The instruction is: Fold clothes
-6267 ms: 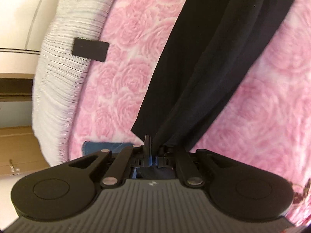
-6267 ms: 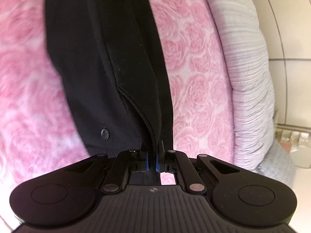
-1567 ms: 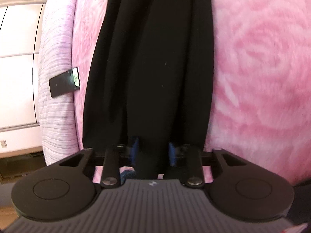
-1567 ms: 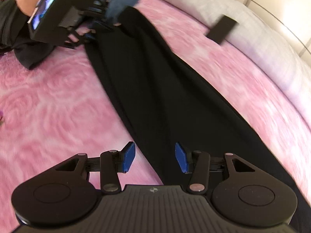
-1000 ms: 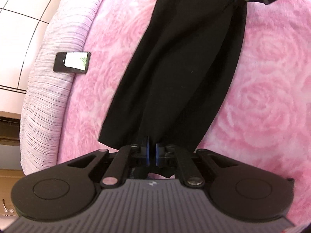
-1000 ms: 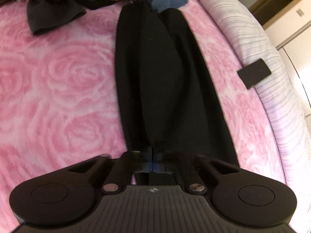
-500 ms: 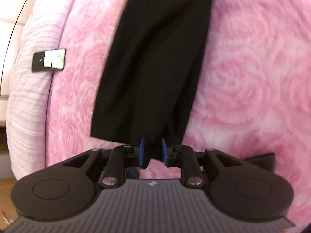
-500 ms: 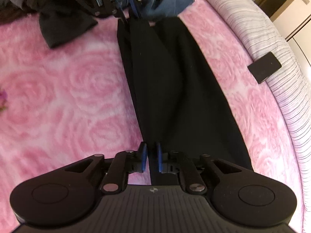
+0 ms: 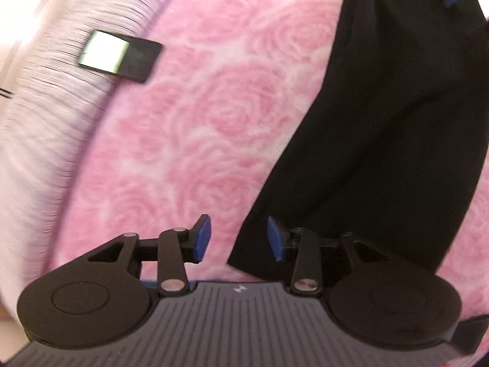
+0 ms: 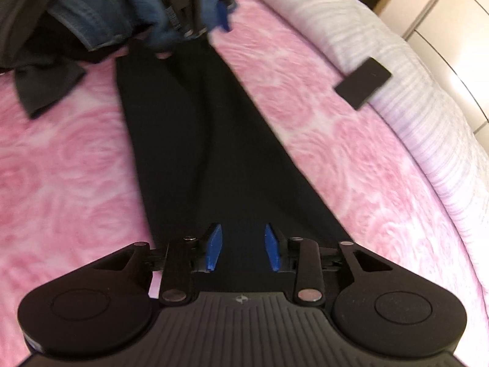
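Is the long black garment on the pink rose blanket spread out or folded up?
Spread out: the long black garment lies full length, flat on the pink rose blanket.

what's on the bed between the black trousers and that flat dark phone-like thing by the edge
Nothing: only bare pink rose blanket separates the black trousers from the flat dark object, in both views.

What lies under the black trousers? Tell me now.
The pink rose-patterned blanket shows all around the black trousers stretched flat along it. At their far end lies a blue denim garment. Anything beneath the cloth is covered.
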The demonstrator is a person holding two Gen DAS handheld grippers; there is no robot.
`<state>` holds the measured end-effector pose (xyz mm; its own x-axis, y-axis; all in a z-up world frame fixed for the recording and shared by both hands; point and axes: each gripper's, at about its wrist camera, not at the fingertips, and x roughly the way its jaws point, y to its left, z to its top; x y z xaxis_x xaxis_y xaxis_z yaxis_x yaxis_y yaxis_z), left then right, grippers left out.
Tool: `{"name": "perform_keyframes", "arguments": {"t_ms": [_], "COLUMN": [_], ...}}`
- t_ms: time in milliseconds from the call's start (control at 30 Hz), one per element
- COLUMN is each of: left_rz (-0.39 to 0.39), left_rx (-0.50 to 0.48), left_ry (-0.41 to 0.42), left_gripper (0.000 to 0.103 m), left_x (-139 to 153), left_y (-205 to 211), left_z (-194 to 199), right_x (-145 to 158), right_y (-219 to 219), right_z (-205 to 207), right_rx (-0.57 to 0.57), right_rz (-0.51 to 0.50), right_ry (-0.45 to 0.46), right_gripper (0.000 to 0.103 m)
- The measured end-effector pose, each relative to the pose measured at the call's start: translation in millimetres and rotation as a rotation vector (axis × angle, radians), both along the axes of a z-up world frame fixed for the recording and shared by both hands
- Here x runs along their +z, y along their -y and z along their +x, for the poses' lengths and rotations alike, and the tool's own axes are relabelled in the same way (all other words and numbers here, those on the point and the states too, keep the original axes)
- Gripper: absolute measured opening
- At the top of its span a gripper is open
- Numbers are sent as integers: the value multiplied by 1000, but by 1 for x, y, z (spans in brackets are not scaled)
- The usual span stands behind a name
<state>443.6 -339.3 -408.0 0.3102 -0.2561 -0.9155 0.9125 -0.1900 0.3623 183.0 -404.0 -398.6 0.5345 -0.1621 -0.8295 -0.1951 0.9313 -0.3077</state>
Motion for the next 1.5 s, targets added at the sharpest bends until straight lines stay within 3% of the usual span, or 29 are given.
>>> {"name": "perform_keyframes", "arguments": {"t_ms": [33, 67, 100, 200, 400, 533, 633, 700, 767, 867, 933, 967, 1000, 1033, 1133, 1200, 1233, 1433, 1500], "left_rz": [22, 43, 61, 85, 106, 82, 45, 13, 10, 20, 12, 9, 5, 1, -11, -19, -23, -55, -67], "left_rx": [13, 27, 42, 53, 58, 74, 134, 187, 201, 205, 195, 191, 186, 181, 167, 157, 152, 90, 61], "left_ry": [-36, -73, -95, -81, -66, -27, -61, -85, -81, -97, -97, -98, -98, -99, -100, -101, -101, -106, -108], "left_gripper": [40, 27, 0, 0, 0, 0, 9, 30, 39, 40, 38, 32, 16, 3, 0, 0, 0, 0, 11], "left_x": [-5, -9, -11, 4, 64, 58, 41, 28, 13, -3, 2, 4, 7, 9, 17, 21, 24, 30, 30], "left_y": [0, 0, -1, -11, -47, -47, -35, -26, -20, -15, -18, -19, -20, -22, -26, -29, -30, -34, -35], "left_z": [5, 9, 11, 7, -21, -15, 1, 14, 22, 30, 26, 24, 22, 20, 14, 11, 9, 6, 7], "right_x": [-2, -4, -5, -3, 7, 6, -1, -6, -11, -22, -27, -29, -30, -32, -36, -35, -33, -8, -3], "right_y": [7, 13, 18, 32, 44, 41, 37, 34, 34, 35, 36, 37, 38, 38, 39, 40, 40, 40, 36], "right_z": [3, 5, 6, 9, 22, 48, 71, 86, 96, 109, 113, 114, 115, 115, 115, 113, 112, 90, 82], "right_rx": [-6, -11, -13, -34, 3, 59, 98, 126, 142, 160, 158, 156, 151, 148, 144, 137, 132, 185, 226], "right_rz": [-3, -5, -9, -4, 11, 19, 36, 50, 57, 61, 72, 76, 79, 86, 96, 93, 90, 114, 94], "right_ry": [3, 6, 10, 27, 60, 77, 71, 67, 59, 35, 22, 16, 14, 7, -6, -11, -8, 24, 30], "right_gripper": [34, 34, 34, 34, 36, 45, 48, 49, 50, 50, 50, 50, 50, 48, 38, 17, 1, 0, 0]}}
